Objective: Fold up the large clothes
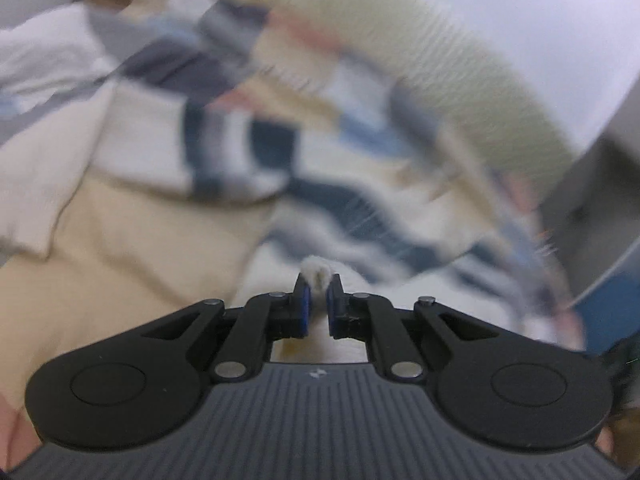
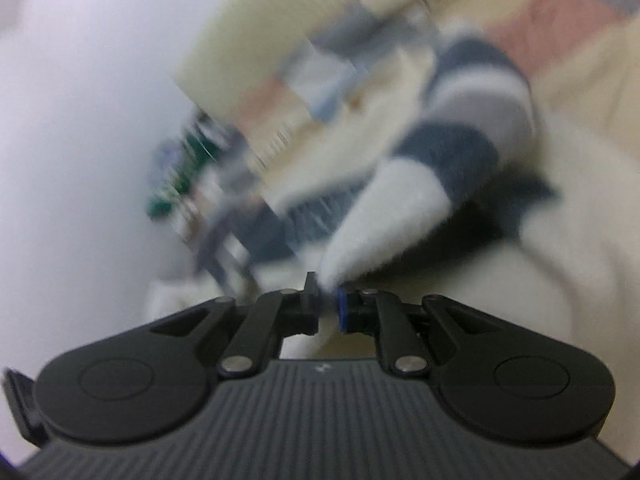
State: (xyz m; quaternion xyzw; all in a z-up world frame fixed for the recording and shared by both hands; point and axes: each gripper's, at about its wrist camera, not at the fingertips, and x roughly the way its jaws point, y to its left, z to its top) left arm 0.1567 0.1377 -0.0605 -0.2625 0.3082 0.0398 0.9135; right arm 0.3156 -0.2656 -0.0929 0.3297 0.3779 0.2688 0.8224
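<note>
A fuzzy sweater with white, navy and grey stripes lies spread over a cream bed cover; both views are motion-blurred. My left gripper is shut on a pinch of the sweater's white fabric, which pokes up between the blue pads. In the right wrist view the same striped sweater stretches away up and to the right, pulled into a white point. My right gripper is shut on that white tip.
A cream bed cover lies under the sweater, with a patchwork blanket in pink, blue and beige behind it. A pale ribbed cushion stands against the white wall. Something green sits by the wall.
</note>
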